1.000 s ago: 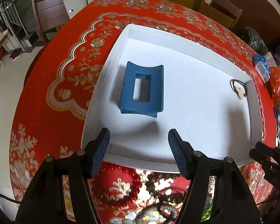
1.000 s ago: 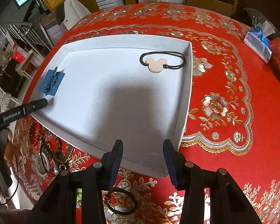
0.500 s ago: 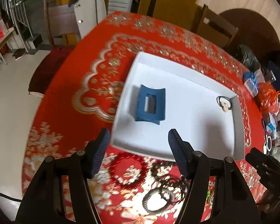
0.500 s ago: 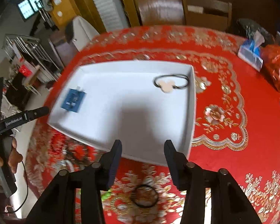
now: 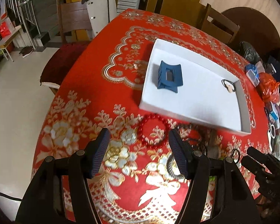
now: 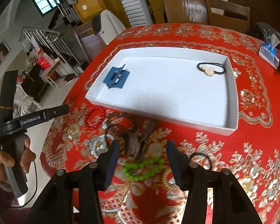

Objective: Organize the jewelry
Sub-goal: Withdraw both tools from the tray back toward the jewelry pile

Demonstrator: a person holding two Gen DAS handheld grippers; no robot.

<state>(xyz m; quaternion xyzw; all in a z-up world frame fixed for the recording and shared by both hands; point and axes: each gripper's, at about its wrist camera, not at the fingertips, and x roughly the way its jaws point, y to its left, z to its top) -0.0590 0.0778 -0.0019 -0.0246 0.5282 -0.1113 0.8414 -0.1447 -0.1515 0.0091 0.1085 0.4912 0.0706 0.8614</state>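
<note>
Both grippers hang over the near edge of the bench (image 5: 95, 74), pointed steeply down, nothing held.

Left gripper (image 5: 138, 149): fingers (image 5: 100, 149) spread wide, empty. Red bead bracelet (image 5: 153, 132) lies on the red floral cloth just beyond the tips, between them and the white tray (image 5: 242, 100). It's close to the tray's near wall; can't tell if touching. Dark bracelets/ties lie to its right, blurred, count unclear.

Right gripper (image 6: 142, 152): fingers (image 6: 112, 158) apart, empty. Green bead bracelet (image 6: 142, 168) sits on the cloth between them, near the tips, not pinched. A blurred dark tangle (image 6: 136, 140) lies just beyond it; one thin black hair tie (image 6: 201, 160) lies just right of the right finger.

White tray is farther off, past the loose pile. Inside: 1 blue claw clip (image 5: 169, 76) at the left end, 1 black hair tie w/ a pale mouse-head charm (image 6: 211, 69) at the far right corner. The two are well apart; rest of the tray floor is bare white.

Hand pose: in the right wrist view a hand (image 6: 13, 158) wraps the left gripper's handle at the left edge, its arm reaching in toward the red bracelet. Right gripper's tips show black at the lower right of the left wrist view.

Count, loose on cloth: 1 red bracelet, 1 green bracelet, 1 plain black tie, plus the tangle. In tray: 2 pcs.
</note>
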